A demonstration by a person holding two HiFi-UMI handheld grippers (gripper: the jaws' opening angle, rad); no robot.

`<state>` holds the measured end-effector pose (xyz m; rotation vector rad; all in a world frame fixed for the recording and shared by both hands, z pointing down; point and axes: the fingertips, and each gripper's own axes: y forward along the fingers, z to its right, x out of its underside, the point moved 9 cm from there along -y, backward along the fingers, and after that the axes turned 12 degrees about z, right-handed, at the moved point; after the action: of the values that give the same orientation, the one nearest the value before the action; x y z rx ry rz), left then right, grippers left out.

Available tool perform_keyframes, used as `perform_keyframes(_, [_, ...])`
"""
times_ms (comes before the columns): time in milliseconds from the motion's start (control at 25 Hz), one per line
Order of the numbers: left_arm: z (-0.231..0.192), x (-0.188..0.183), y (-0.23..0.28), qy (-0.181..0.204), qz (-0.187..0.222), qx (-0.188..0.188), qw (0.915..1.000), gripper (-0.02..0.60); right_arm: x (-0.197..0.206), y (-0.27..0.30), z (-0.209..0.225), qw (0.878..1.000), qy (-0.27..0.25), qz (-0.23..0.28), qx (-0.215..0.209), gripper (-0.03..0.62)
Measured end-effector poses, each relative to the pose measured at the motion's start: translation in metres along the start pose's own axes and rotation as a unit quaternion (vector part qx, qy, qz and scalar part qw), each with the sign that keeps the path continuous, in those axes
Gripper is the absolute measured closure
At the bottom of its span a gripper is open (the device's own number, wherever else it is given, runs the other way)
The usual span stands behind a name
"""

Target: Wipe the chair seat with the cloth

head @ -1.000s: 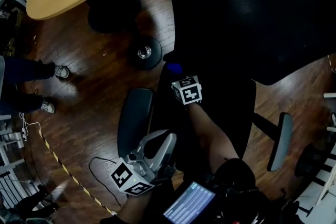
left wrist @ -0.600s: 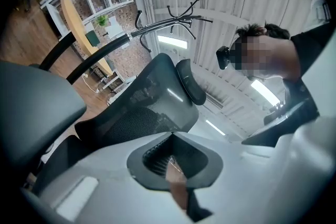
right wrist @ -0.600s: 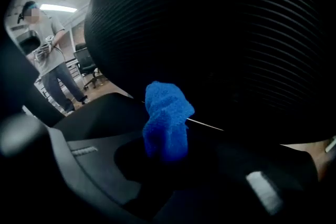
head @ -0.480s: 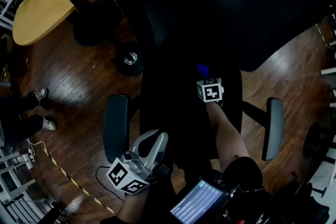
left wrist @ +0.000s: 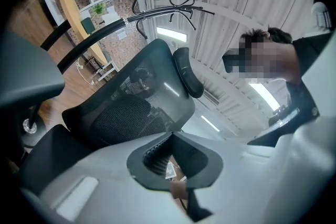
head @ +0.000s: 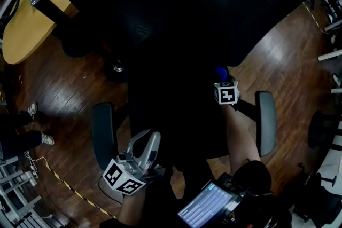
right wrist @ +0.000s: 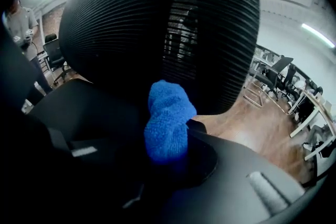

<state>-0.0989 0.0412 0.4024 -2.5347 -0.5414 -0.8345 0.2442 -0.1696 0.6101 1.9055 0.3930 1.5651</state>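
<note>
The black chair seat fills the middle of the head view, with its mesh backrest above it. My right gripper is shut on a bunched blue cloth at the seat's right side, close to the right armrest. In the right gripper view the blue cloth stands up out of the right gripper, with the seat and backrest behind it. My grey left gripper hangs shut and holding nothing beside the left armrest. The left gripper faces the backrest.
A wooden table stands at the upper left on the dark wood floor. A person's shoes are at the left edge, and striped tape runs over the floor below them. A lit tablet sits at the bottom. Other chair legs crowd the right edge.
My right gripper has carried the blue cloth rightward over the seat, from near the left side to close by the right armrest. The left gripper has stayed by the left armrest.
</note>
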Motion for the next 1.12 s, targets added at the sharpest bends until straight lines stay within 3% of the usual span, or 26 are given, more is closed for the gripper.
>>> perform_keyframes(280, [0.005,0.003,-0.001,0.005,0.004,0.001,1.0000,0.589,-0.002,-0.012,0.011,1.000,0.010,0.023,-0.003,0.546])
perform_keyframes(400, [0.004,-0.001,-0.008,0.005,0.009,-0.002,0.9999,0.588,-0.009,-0.016,-0.010,0.999,0.010,0.026,-0.026,0.546])
perform_keyframes(600, [-0.003,-0.010,-0.025,0.006,0.018,-0.019,0.9996,0.589,-0.044,-0.004,-0.118,0.988,-0.007,0.055,-0.141,0.546])
perform_keyframes(840, [-0.014,-0.021,-0.042,0.013,0.017,-0.023,0.9995,0.589,-0.064,0.019,-0.267,0.961,-0.004,0.061,-0.271,0.546])
perform_keyframes(960, [-0.015,-0.021,-0.045,0.012,0.020,-0.021,0.9995,0.588,-0.064,0.026,-0.316,0.952,-0.019,0.054,-0.299,0.546])
perform_keyframes(1120, [-0.016,-0.021,-0.049,0.007,0.022,-0.022,0.9995,0.588,-0.061,0.027,-0.331,0.953,-0.032,0.074,-0.292,0.546])
